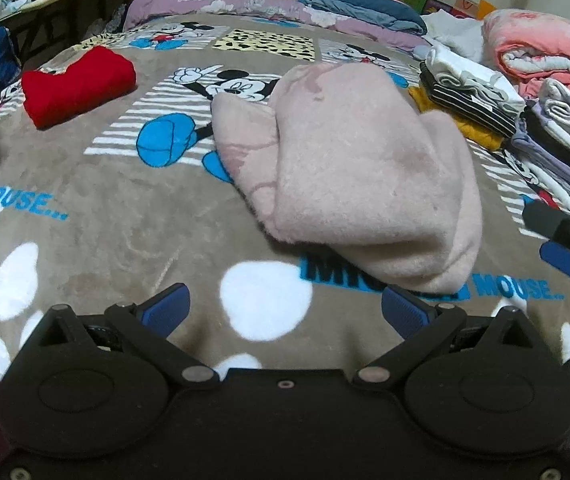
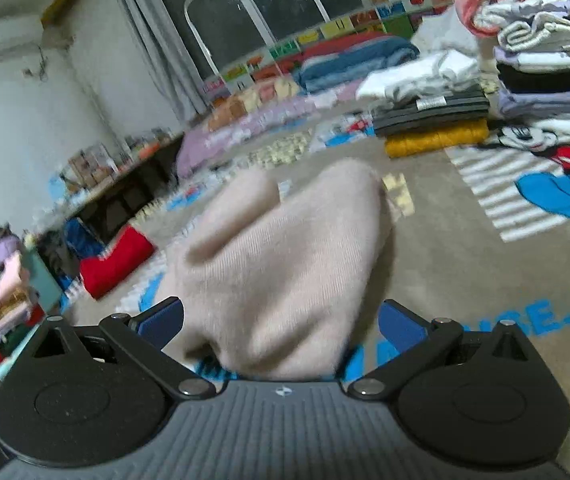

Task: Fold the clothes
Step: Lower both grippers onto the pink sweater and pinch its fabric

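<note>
Pink fleece garment (image 1: 365, 176) lies bunched on the Mickey Mouse blanket (image 1: 105, 208), roughly folded over itself, one lobe sticking out toward the red folded garment (image 1: 77, 84).

Left tool (image 1: 285, 312): fingers spread wide, holding nothing, hovering just short of the pink piece's near edge.

Right tool (image 2: 281, 324): also spread wide; the pink fleece (image 2: 285, 264) sits between its blue pads (image 2: 401, 324), but no pinch is visible. That view is motion-blurred, so contact is uncertain.

Step, as I read it: between folds, lining up for a fresh grip.

Next: each tool takes a near corner, then carries the fold away from the stacks of folded clothes (image 1: 473, 96) beside it. The fleece is thick, so pinch deep.
</note>
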`<state>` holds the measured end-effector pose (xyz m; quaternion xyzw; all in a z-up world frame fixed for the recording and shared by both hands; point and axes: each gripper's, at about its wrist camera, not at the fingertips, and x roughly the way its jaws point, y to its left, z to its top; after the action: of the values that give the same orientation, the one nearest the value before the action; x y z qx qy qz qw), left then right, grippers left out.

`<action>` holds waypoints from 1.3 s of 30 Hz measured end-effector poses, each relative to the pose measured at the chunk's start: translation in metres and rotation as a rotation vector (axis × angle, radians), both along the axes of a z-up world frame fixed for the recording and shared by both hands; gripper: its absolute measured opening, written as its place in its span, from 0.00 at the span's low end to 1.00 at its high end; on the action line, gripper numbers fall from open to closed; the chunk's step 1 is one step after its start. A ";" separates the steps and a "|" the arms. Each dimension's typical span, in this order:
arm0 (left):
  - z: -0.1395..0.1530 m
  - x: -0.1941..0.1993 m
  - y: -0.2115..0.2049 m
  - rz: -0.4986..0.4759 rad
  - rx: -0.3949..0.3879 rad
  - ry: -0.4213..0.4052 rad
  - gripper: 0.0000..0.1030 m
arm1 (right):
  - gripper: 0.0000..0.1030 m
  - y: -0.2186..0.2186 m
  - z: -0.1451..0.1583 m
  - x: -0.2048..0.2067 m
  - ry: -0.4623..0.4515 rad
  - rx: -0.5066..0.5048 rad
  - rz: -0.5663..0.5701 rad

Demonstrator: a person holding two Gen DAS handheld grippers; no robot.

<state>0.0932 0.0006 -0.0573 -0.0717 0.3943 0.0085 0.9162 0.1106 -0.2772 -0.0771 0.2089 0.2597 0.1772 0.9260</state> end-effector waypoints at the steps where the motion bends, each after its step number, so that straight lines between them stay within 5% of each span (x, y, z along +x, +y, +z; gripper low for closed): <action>1: 0.001 0.003 0.000 -0.002 0.006 0.001 1.00 | 1.00 -0.002 0.000 0.003 -0.014 0.014 0.002; 15: 0.049 0.044 0.011 -0.097 0.013 -0.088 1.00 | 1.00 -0.038 0.008 0.082 -0.106 0.141 -0.047; 26: 0.041 0.135 0.023 -0.235 -0.079 -0.167 1.00 | 0.92 -0.057 -0.027 0.155 -0.020 0.187 0.042; 30: 0.034 0.171 0.021 -0.261 -0.066 -0.114 1.00 | 0.91 -0.063 -0.043 0.171 0.020 0.212 0.063; 39: 0.036 0.226 0.003 -0.416 -0.023 -0.131 1.00 | 0.84 -0.065 -0.064 0.204 0.056 0.327 0.124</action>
<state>0.3189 0.0038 -0.0209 0.0004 0.3404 -0.1901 0.9209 0.3149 -0.3425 -0.1407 0.3452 0.2654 0.2683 0.8593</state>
